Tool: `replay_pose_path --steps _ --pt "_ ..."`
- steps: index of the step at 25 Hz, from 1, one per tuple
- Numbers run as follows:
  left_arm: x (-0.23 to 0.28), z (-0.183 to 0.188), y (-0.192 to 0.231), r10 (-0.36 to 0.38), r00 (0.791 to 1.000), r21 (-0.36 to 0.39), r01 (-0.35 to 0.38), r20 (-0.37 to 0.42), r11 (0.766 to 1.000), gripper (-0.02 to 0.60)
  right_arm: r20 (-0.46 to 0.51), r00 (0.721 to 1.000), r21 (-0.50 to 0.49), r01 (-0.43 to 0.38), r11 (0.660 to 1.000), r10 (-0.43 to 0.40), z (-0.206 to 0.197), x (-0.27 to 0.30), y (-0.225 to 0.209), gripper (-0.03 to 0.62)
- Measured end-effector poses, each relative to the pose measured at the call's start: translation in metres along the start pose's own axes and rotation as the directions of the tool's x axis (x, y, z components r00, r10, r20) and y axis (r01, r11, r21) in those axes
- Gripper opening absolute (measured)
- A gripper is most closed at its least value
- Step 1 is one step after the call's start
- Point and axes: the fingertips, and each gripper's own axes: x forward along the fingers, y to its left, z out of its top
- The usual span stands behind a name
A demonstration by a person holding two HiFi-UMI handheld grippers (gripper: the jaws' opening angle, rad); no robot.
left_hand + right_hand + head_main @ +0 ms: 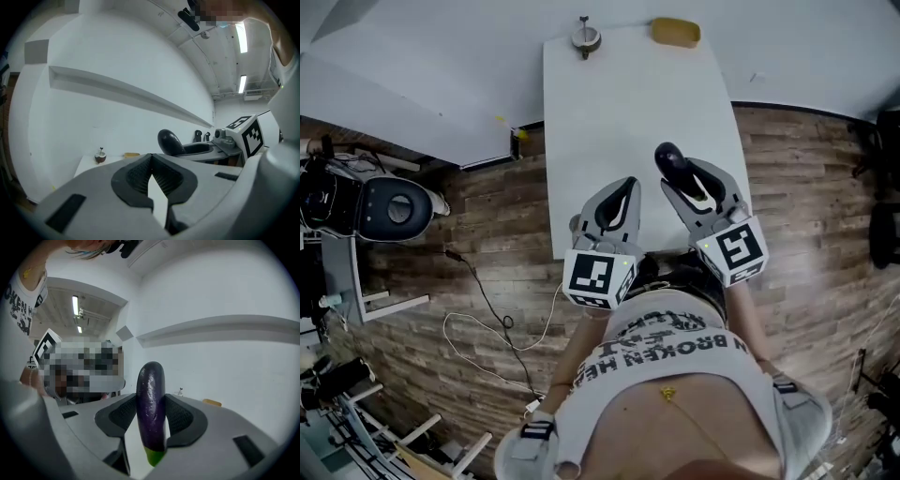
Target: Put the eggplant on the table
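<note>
A dark purple eggplant [151, 401] stands upright between the jaws of my right gripper [152, 413], its green stem end [154, 458] pointing down. The pads press on both of its sides. In the head view the right gripper [684, 180] holds the eggplant [671, 161] over the near right part of the white table [609, 103]. My left gripper [627, 186] hovers beside it over the table's near edge, shut with nothing in it. The left gripper view shows its tips [150, 157] meeting, with the eggplant [169, 142] off to the right.
A round brown thing with a stem [586, 38] and a yellow object [676, 32] sit at the table's far edge. Left of the table are a white device [394, 208] and cables [487, 319] on the wooden floor. The person's body is just behind the grippers.
</note>
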Motion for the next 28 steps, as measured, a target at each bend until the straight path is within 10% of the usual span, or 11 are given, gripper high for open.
replay_pose_path --steps 28 --pt "-0.012 -0.003 -0.014 -0.075 0.997 0.012 0.074 0.021 0.997 -0.002 -0.05 0.997 -0.041 0.064 0.997 -0.066 -0.008 -0.015 0.013 0.19"
